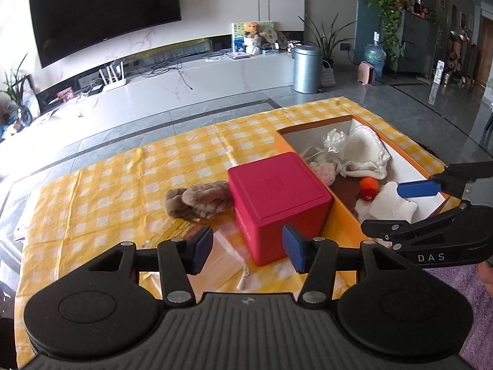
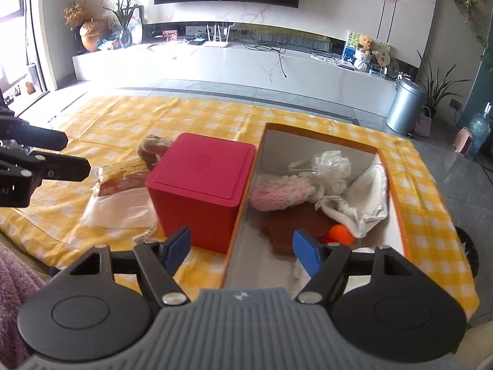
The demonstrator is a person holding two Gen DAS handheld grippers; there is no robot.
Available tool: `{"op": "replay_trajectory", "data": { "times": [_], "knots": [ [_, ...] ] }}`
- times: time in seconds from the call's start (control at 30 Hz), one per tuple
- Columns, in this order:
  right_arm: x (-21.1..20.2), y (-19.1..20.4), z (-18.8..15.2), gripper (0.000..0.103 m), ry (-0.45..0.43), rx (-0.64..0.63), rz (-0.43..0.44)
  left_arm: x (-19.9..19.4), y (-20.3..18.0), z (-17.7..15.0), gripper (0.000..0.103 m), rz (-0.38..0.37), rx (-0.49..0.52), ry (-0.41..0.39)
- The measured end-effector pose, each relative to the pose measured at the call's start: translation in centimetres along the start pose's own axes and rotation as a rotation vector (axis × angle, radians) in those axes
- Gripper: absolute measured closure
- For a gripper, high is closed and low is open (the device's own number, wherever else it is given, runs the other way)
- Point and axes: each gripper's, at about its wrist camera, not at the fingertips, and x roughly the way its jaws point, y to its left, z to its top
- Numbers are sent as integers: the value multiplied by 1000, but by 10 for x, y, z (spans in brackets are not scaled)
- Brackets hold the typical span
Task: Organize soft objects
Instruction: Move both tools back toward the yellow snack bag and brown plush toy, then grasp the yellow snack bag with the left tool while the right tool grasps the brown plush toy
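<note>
The orange box (image 2: 397, 215) in the right half of the right wrist frame already holds several soft things: a pink knit piece (image 2: 279, 194), a white pouch (image 2: 366, 200), a brown cloth (image 2: 292, 228) and an orange ball (image 2: 340, 235). One brown fluffy item (image 1: 200, 200) lies outside on the checked cloth (image 1: 123, 169), at centre left of the left wrist frame, just behind the red cube (image 1: 277, 197). Both the left gripper (image 1: 248, 248) and the right gripper (image 2: 242, 251) have jaws wide apart and hold nothing. I judge the step is fetching this last item; the left gripper must reach past the cube's left side and close on it
</note>
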Motion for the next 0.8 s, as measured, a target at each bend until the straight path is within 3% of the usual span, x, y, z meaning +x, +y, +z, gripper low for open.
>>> {"op": "replay_trajectory", "data": {
  "times": [0.2,0.37,0.6,0.8],
  "knots": [
    [16,49,-9,31,22,5,61,-4,43,-29,41,36,-90,26],
    [26,85,-8,31,-11,-23,90,-5,74,-50,41,49,-140,42],
    [48,123,-1,31,-27,-34,109,0,106,-73,41,43,-166,28],
    [76,145,-1,32,18,-58,112,21,136,-82,41,8,-195,52]
  ]
}}
